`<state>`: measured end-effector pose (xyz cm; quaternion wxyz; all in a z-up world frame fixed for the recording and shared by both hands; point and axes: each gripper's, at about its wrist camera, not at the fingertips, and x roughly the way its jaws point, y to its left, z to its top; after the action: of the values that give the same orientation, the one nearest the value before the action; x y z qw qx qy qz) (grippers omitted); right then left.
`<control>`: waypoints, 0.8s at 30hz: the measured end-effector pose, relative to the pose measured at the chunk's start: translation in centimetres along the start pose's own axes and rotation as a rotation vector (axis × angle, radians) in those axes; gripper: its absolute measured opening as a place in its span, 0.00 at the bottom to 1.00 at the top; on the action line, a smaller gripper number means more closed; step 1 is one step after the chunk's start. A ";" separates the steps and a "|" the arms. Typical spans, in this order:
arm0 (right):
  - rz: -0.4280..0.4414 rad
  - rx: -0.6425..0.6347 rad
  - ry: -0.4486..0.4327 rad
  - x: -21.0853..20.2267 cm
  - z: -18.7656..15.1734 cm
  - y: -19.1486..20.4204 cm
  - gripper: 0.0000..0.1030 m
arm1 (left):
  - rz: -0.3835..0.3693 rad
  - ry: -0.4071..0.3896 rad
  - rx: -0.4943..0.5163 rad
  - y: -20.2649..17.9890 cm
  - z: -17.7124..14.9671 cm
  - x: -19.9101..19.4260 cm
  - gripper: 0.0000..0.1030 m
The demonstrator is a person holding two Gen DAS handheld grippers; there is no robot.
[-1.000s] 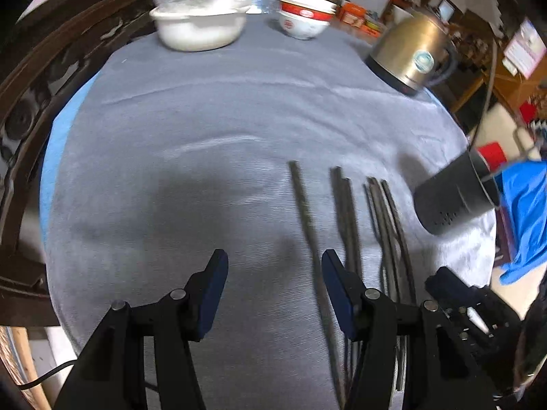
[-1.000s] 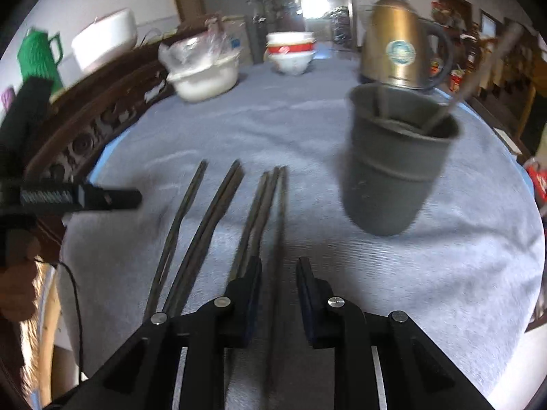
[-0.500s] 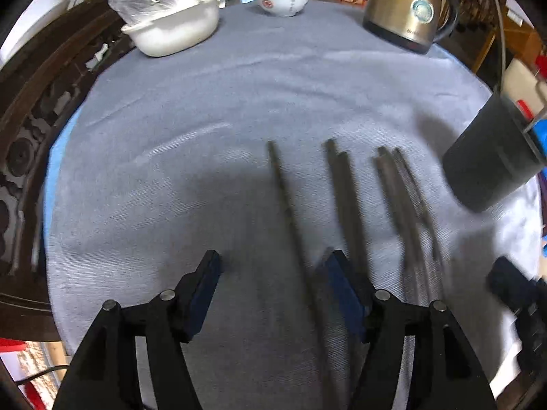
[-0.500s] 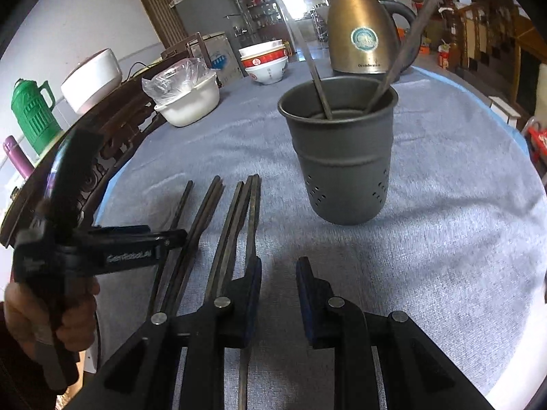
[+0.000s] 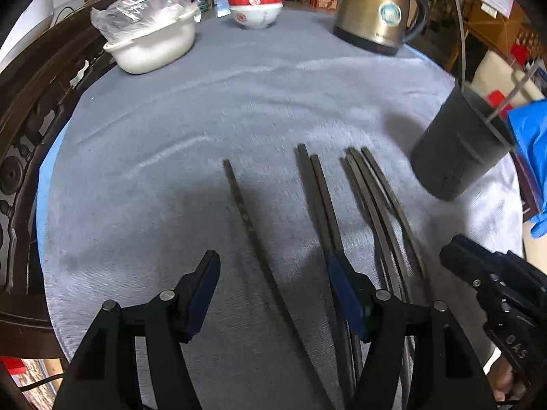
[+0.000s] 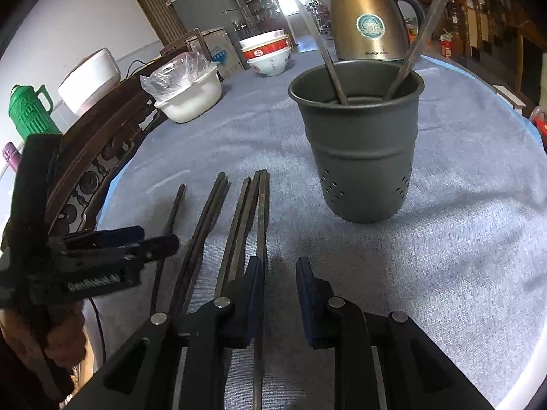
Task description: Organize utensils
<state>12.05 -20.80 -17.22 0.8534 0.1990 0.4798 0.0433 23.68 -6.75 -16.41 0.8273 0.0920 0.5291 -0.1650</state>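
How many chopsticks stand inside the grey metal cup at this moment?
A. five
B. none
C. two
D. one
C: in the right wrist view two chopsticks lean out of the grey cup, while the others lie flat on the cloth.

Black left gripper (image 5: 271,294), right gripper (image 6: 280,294): blue jaw pads, silver pivot screws, white lettering.

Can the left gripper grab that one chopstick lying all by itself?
Probably yes. The left hand-held gripper is open, and the lone chopstick lies between its fingers on the grey cloth, with nothing covering it.
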 end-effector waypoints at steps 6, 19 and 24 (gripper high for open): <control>-0.004 0.022 0.023 0.6 -0.2 -0.4 0.23 | -0.032 0.007 -0.029 0.7 -0.3 0.2 0.68; 0.016 0.068 0.042 1.3 -0.9 -1.0 0.23 | -0.092 0.018 0.003 1.1 -3.4 -2.4 0.68; 0.017 0.058 0.033 1.3 -1.1 -1.0 0.23 | -0.083 0.050 0.003 0.1 -3.4 -1.2 0.68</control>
<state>11.71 -21.07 -19.11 0.8390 0.2269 0.4929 0.0402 20.35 -5.36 -16.75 0.8061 0.0753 0.5526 -0.1977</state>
